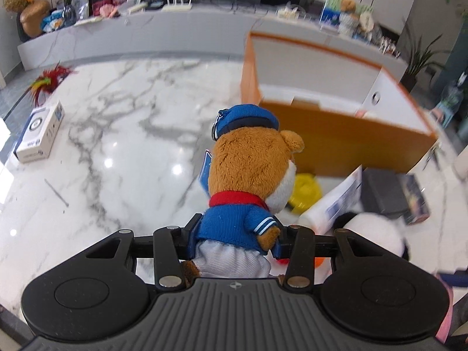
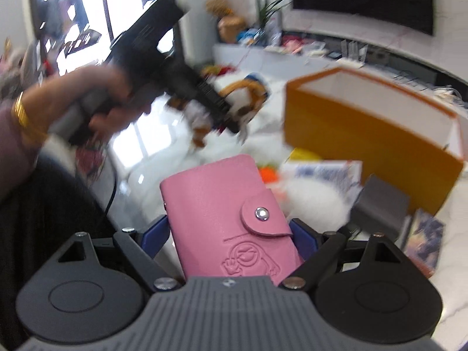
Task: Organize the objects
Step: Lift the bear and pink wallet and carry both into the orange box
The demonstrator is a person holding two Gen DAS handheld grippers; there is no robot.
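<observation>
A brown plush bear (image 1: 251,175) in a blue cap and jacket with a red scarf hangs upright above the marble table (image 1: 131,146), and my left gripper (image 1: 234,239) is shut on its body. My right gripper (image 2: 229,237) is shut on a pink snap-button card wallet (image 2: 216,204), its blue fingers (image 2: 155,234) pressing both edges. An open orange box (image 1: 336,134) with a white inside stands just beyond the bear. In the right wrist view the orange box (image 2: 365,140) is at the right, and a hand (image 2: 102,102) holds the left gripper with the bear (image 2: 242,96), blurred.
A white carton (image 1: 39,133) and a red feather toy (image 1: 49,80) lie at the far left. Under the grippers sit a yellow object (image 1: 305,193), a white printed pack (image 1: 336,201), a white plush (image 1: 371,234) and a dark box (image 1: 386,193). A cluttered shelf (image 1: 175,8) runs behind.
</observation>
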